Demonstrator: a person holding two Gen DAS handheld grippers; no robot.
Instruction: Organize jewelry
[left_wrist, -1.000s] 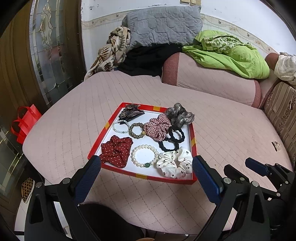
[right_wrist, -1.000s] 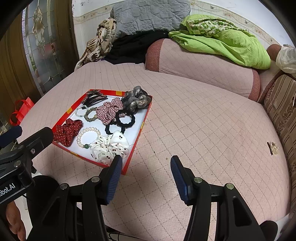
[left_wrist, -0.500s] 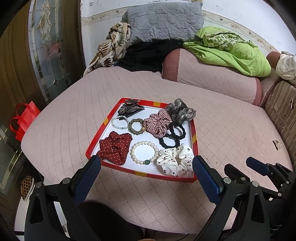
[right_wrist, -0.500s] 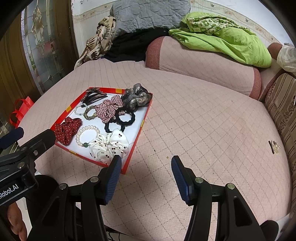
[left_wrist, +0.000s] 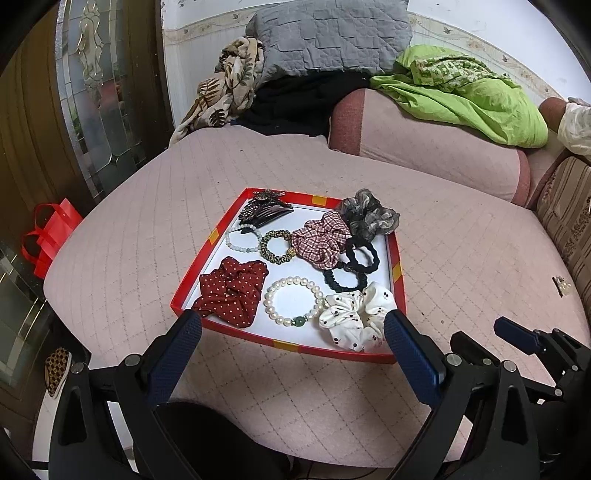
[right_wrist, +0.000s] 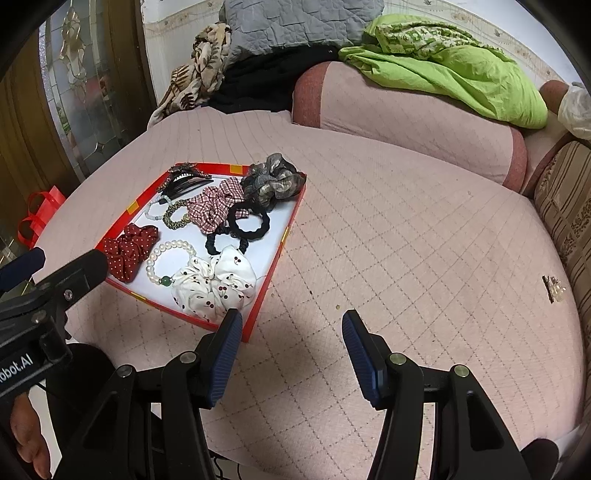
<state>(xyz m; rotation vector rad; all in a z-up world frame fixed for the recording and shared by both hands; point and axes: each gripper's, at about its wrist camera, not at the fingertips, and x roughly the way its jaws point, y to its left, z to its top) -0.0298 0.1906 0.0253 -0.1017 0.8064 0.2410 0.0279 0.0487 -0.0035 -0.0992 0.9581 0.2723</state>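
A red-rimmed tray (left_wrist: 207, 266) with a white floor lies on the pink quilted bed (left_wrist: 461, 251). In it are a pearl bracelet (left_wrist: 293, 301), a red dotted scrunchie (left_wrist: 232, 288), a white cherry scrunchie (left_wrist: 358, 314), black hair ties (left_wrist: 362, 254), a plaid scrunchie (left_wrist: 321, 240), a grey scrunchie (left_wrist: 369, 216), a beaded bracelet (left_wrist: 275, 245) and a dark hair clip (left_wrist: 264, 210). My left gripper (left_wrist: 291, 321) is open and empty, just before the tray's near edge. My right gripper (right_wrist: 291, 321) is open and empty, over bare quilt right of the tray (right_wrist: 280, 240).
A small hair clip (right_wrist: 552, 288) lies on the quilt at the far right. Pillows, a green blanket (left_wrist: 469, 99) and a pink bolster (left_wrist: 424, 147) line the back. A red bag (left_wrist: 48, 236) hangs off the bed's left edge by a glass door.
Both grippers have drawn slightly back and up from the tray, so it sits a little farther away. Jaws unchanged, nothing in the tray moved.
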